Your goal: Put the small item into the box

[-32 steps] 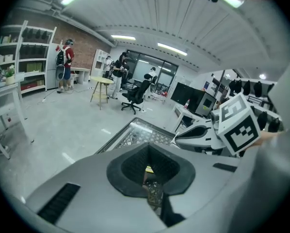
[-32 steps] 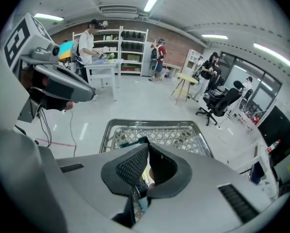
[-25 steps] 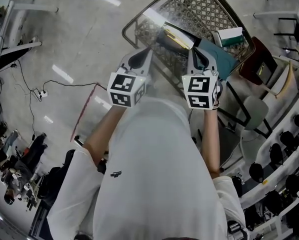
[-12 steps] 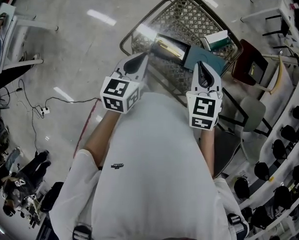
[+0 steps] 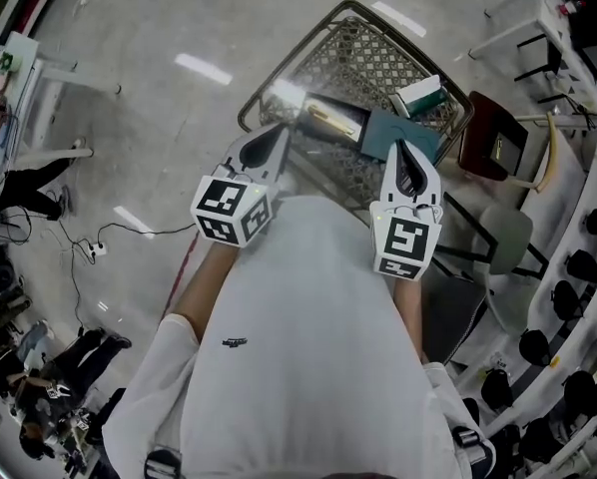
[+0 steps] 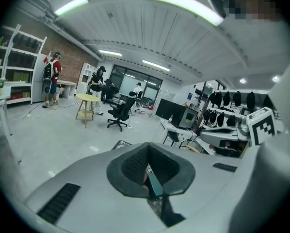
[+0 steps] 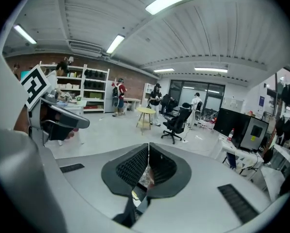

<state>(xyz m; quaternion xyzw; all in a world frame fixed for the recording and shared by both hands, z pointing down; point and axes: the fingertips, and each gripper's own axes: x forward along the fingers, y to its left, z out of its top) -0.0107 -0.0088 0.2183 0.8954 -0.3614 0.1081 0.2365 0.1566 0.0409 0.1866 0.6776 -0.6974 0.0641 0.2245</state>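
Note:
In the head view a wire shopping cart (image 5: 298, 36) stands on the floor in front of me. Inside it lie a flat teal box (image 5: 383, 133), a white and green box (image 5: 419, 93) and a dark pack with a gold strip (image 5: 328, 120). My left gripper (image 5: 279, 130) is held over the cart's near left edge, and its jaws are shut. My right gripper (image 5: 399, 150) is over the near right part, beside the teal box, also shut. In both gripper views the fingertips meet with nothing seen between them: left gripper (image 6: 147, 144), right gripper (image 7: 148, 144). My body hides the cart's near end.
A dark red chair (image 5: 493, 138) and a grey chair (image 5: 505, 233) stand right of the cart. Shelves with black round things (image 5: 578, 267) run along the right. Cables (image 5: 99, 249) and a red floor line (image 5: 179, 262) lie left. People (image 5: 49, 367) stand lower left. A black office chair (image 6: 120, 111) and a yellow table (image 6: 87, 99) stand farther off.
The cart has shifted up and away in the head view. Both grippers have moved apart a little and sit lower in the frame, still shut.

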